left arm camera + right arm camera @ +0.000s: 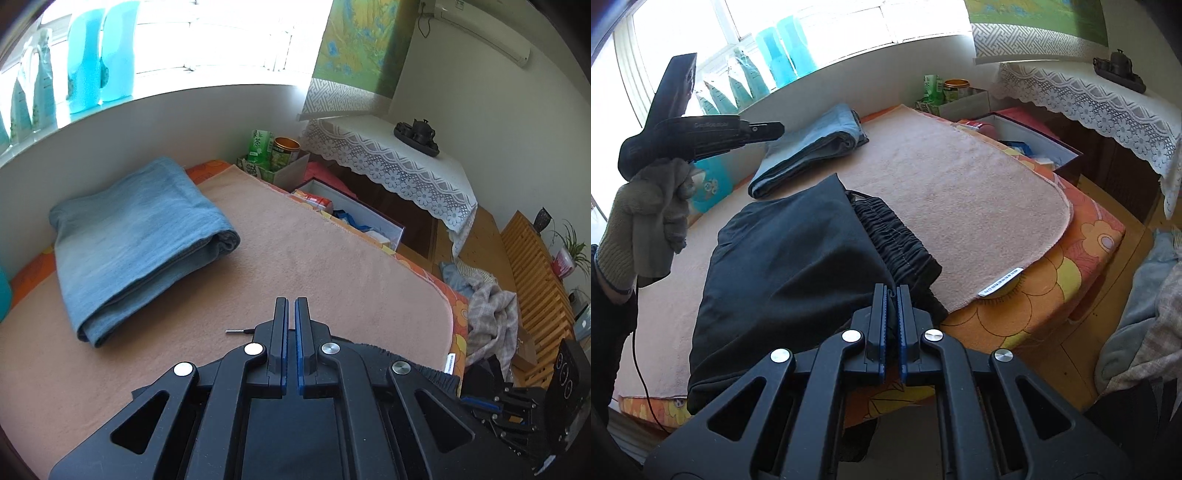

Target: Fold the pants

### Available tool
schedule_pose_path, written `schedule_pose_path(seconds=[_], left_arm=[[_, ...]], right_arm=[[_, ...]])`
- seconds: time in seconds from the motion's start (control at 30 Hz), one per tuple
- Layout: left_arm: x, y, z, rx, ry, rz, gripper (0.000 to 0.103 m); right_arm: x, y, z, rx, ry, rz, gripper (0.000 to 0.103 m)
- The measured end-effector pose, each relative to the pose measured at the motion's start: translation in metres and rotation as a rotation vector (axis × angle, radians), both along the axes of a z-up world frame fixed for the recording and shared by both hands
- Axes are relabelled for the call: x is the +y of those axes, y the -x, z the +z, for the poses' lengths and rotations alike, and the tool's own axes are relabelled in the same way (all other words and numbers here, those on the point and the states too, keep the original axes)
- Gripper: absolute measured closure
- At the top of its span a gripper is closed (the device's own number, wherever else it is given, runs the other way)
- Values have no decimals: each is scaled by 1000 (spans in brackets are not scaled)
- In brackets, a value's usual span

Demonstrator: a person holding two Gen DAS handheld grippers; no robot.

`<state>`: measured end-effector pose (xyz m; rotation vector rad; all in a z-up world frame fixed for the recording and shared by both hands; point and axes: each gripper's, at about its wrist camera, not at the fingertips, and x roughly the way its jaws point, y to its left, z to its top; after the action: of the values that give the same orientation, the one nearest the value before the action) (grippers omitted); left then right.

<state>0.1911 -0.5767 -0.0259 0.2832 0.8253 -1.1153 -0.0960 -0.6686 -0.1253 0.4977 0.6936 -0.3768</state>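
The black pants (798, 266) lie folded on the pink towel (960, 192) that covers the bed, with their gathered waistband (897, 240) turned toward 2 o'clock in the right wrist view. They fill the near left part of the towel, and their near edge hangs past the mattress side at 6 o'clock.

The right gripper (893, 295) is clamped on the pants: a ridge of black cloth stands pinched between its blue-edged fingers (879, 314), just below the waistband's near end.

The left gripper (291, 306) has its jaws together with nothing between them, only a thin slit of towel showing. It hangs over bare towel (295, 251). In the right wrist view the same tool appears at 10 o'clock, raised above the bed and held by a gloved hand (646, 221), well apart from the pants.

A folded blue garment (136, 243) rests on the towel at 10 o'clock in the left wrist view, near the white wall below the window. From the right wrist it sits at 12 o'clock, just beyond the pants, and the two do not touch.

Past the towel's far edge, at 1 o'clock, stands a small box (284, 170) with a green carton and a tin in it. A table under a lace cloth (399, 162) stands further right at 2 o'clock. A heap of clothes (487, 306) lies on the floor at 3 o'clock beside the orange flowered mattress (1052, 280).
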Motion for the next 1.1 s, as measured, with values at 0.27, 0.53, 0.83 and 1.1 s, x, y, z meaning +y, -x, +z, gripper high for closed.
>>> schedule_pose_path(seconds=[0.27,0.53,0.83,1.1], left_arm=[[53,16,-28,14,-99,-38,96],[95,28,-52,18,-169,-38,73],[116,35,-71,35,-183,-32,69],[122,36,-71,38,-150,-27,69]], right_arm=[[-23,14,-3,-10,-43,-35,100],[41,11,16,-20,-34,111,99],[113,13,26,-66,-107,229,58],[129,-24,12,-48,-255,276,58]])
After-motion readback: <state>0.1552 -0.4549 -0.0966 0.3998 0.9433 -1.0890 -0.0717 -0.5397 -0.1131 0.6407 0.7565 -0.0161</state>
